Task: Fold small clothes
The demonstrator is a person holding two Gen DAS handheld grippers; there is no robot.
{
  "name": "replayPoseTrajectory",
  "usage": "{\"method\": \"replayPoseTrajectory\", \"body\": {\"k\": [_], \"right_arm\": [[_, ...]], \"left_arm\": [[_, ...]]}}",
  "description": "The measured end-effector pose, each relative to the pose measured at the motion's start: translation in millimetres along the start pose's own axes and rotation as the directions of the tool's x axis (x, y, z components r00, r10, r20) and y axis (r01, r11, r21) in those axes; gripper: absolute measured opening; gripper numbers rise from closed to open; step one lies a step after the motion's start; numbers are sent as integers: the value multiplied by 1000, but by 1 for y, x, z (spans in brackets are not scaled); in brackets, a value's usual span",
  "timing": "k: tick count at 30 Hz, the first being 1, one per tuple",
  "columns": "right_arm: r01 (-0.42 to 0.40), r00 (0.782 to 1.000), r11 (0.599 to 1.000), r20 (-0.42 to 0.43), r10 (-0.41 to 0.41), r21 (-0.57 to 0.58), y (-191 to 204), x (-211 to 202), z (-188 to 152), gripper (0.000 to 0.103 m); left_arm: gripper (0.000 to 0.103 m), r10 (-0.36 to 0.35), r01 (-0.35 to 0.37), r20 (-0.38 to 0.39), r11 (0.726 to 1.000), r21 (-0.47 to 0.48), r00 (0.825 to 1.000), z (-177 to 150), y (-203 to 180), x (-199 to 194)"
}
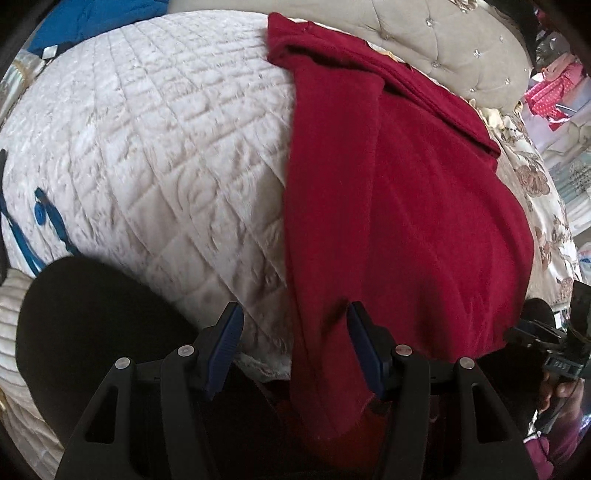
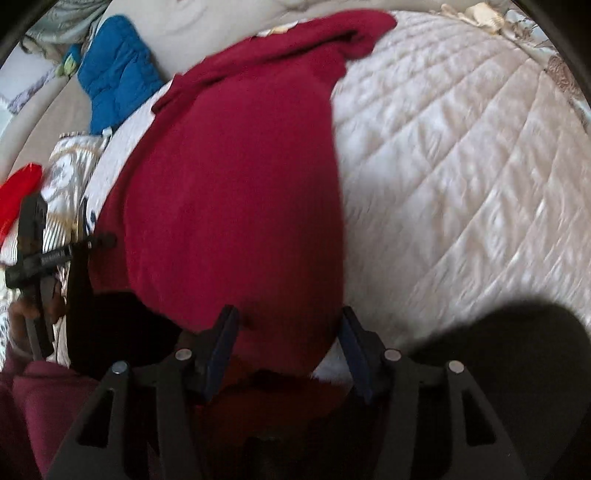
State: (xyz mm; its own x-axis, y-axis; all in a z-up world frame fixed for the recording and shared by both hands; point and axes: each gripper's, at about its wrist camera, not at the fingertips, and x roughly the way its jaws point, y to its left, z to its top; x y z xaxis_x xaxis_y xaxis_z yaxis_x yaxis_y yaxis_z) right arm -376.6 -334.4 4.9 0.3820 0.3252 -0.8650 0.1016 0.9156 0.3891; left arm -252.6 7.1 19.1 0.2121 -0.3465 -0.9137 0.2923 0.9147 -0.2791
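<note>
Garments: one red sweater (image 1: pixel 406 206) centre frame, one blue jacket (image 2: pixel 114 74) upper left, on the bed (image 1: pixel 147 147).
Tongs: two; left tongs (image 1: pixel 295 332) and right tongs (image 2: pixel 288 328) both spread wide over the sweater's near edge.

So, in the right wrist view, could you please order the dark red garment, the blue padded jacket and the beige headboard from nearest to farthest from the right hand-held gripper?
1. Dark red fleece garment: its near end lies between the open fingers of the right hand-held gripper.
2. Blue padded jacket: upper left, beyond the garment's left edge.
3. Beige upholstered headboard: along the top, behind the jacket.
</note>
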Motion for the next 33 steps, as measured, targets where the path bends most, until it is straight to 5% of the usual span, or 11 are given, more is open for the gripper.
{"method": "replayPoseTrajectory", "body": {"k": [10,12,14,15,25,33], "right_arm": [[-5,1000,1000,2,5,-12,3,5,7,59],[6,1000,999,5,-6,-43,7,4,7,51],[6,1000,998,18,-5,-67,11,3,7,14],[-17,1000,997,23,18,-78,13,1,6,11],[-176,974,974,118,193,-144,27,-58,-5,10],[-212,965,968,125,229,-138,27,-60,13,10]], "left_arm": [[37,-53,52,-80,998,-20,995,-13,-3,18],[30,-84,82,-104,996,-27,991,-14,-2,23],[4,-114,113,-125,993,-18,986,-15,-5,26],[0,-128,127,-119,992,-15,985,-15,-5,24],[0,-216,210,79,975,79,973,-11,2,-65],[0,-241,234,96,969,82,966,4,1,-69]]}}
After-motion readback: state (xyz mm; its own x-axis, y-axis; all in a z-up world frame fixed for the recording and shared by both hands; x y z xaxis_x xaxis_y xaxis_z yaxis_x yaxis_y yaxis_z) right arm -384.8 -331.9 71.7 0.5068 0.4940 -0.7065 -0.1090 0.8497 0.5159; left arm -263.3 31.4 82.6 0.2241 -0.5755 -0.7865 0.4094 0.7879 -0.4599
